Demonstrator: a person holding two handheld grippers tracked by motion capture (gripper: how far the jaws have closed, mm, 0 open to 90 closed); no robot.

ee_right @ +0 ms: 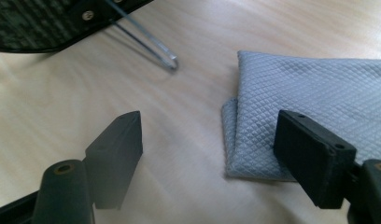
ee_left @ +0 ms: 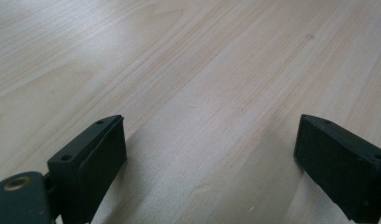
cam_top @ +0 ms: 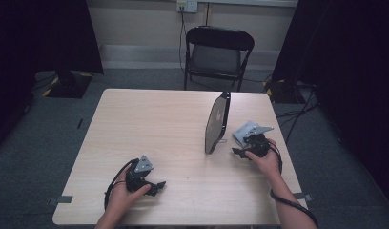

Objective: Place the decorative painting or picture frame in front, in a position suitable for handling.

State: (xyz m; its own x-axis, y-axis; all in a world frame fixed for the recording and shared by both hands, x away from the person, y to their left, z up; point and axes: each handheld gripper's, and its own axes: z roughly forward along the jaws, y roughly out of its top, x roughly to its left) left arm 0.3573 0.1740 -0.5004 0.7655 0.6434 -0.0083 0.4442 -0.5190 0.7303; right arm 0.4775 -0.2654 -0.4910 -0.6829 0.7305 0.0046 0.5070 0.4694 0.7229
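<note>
Pale wood-grain table (cam_top: 173, 124) stands on grey carpet, a black folding chair (cam_top: 216, 55) behind its far edge. Near the right edge an oval black-framed mirror (cam_top: 217, 123) stands upright on a thin wire foot. Just beside it lies a folded grey cloth (ee_right: 314, 102), quilted in small diamonds. The right gripper (ee_right: 212, 154) hangs spread over the cloth's corner, pinching nothing. The left gripper (ee_left: 209, 163) rests spread on bare wood, well apart.

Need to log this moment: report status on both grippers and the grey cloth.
Left gripper open, over bare table. Right gripper open, low beside folded grey cloth, not gripping. Standing mirror close by on its wire stand.
</note>
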